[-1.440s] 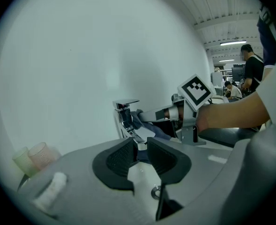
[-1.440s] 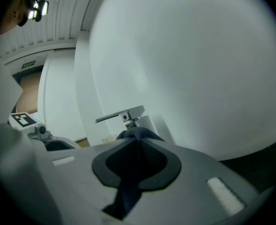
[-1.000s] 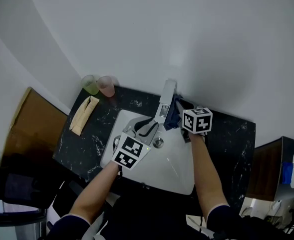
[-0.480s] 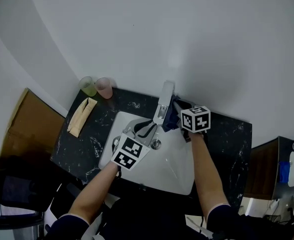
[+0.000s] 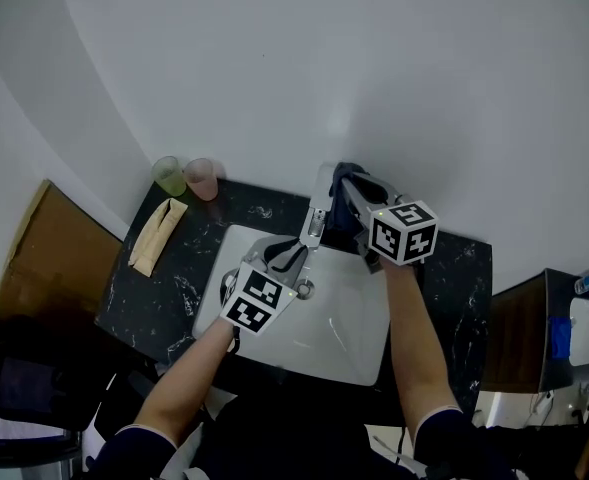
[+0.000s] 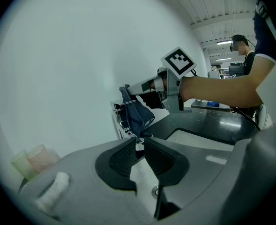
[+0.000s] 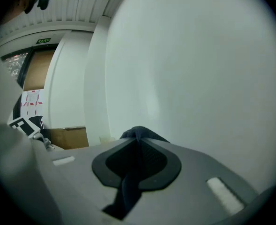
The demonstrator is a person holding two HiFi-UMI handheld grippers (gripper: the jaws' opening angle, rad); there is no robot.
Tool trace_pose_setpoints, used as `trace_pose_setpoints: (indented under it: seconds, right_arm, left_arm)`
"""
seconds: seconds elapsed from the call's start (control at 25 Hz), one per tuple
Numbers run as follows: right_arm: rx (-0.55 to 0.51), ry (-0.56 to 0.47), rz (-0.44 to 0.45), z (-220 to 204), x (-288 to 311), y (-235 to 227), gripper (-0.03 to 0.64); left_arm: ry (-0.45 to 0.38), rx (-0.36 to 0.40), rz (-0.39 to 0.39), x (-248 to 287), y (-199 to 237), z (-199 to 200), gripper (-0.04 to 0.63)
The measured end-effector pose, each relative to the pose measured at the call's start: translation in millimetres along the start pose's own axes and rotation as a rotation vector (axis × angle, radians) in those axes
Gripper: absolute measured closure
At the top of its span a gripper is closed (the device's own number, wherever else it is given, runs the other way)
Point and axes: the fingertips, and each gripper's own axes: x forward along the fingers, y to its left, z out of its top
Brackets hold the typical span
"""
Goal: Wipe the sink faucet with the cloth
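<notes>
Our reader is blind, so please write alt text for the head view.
Seen from above, the right gripper holds a dark blue cloth at the top of a chrome faucet over a white sink. The left gripper, its fingers just closed, pinches the spout's tip. A green cup, a pink cup and a folded towel sit on the black counter at left.

Cannot see the base of the faucet beneath the right gripper, behind the cloth; cannot follow that cloth's tail past the jaws.
</notes>
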Motion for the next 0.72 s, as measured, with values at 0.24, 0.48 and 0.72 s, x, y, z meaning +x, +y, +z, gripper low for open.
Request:
trace_pose_setpoints:
  seconds: [0.24,0.48,0.72]
  right_arm:
    - [-0.076,0.026,-0.008,19,16,-3,0.586]
    - [-0.058,0.095,-0.085,-6,29,-32,0.588]
    - [-0.034,0.181,-0.092,-43,35,-42,0.588]
  left_arm:
    - [-0.006,0.006,-0.005,0,0,1,0.537]
    - [-0.002,0.017,-0.017,2,-2,0,0.537]
    - [-0.013,0.016,-0.018,2,-2,1,0.537]
